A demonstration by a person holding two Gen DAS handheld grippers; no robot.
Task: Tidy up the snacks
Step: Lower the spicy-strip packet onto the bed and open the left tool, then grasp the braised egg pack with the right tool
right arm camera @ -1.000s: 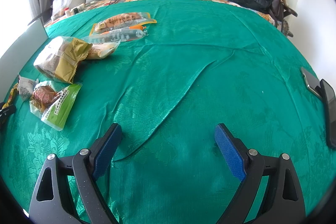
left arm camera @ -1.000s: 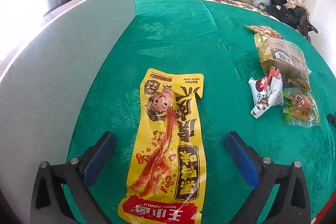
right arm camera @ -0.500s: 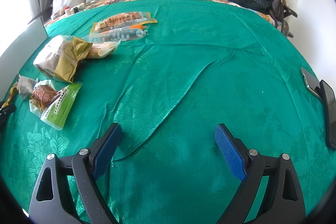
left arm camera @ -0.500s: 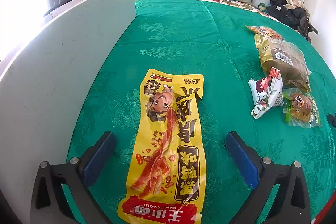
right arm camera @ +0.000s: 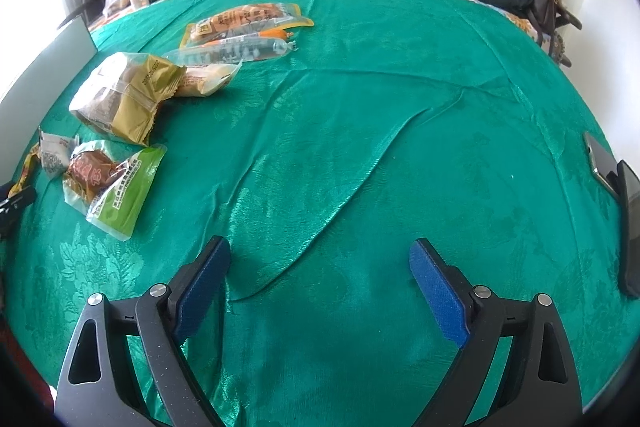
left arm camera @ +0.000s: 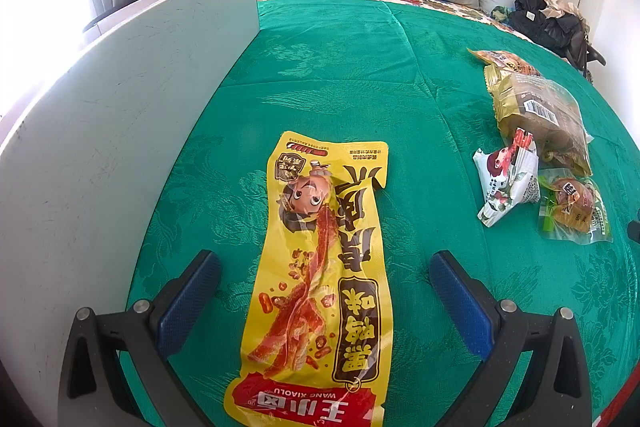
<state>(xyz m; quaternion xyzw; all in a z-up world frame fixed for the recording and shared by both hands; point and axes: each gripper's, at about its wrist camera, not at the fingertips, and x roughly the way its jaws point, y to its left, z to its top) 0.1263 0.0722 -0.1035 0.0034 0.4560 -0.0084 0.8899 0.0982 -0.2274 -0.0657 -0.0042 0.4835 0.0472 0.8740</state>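
The long yellow snack bag (left arm camera: 320,275) lies flat on the green bedspread (left arm camera: 340,75) between the wide-apart fingers of the left gripper (left arm camera: 324,283), the right gripper (right arm camera: 320,267) is spread too and empty, so nothing looks tidied yet.

The long yellow snack packet (left arm camera: 320,279) lying on the green bedspread (left arm camera: 340,75) carries the brand "WANG XIAOLU" in white Latin letters on its red end band, upside down from here, above large white Chinese characters. Big black Chinese characters run along its length. The olive-gold bag (left arm camera: 540,115) shows a barcode; its digits are too small to read.
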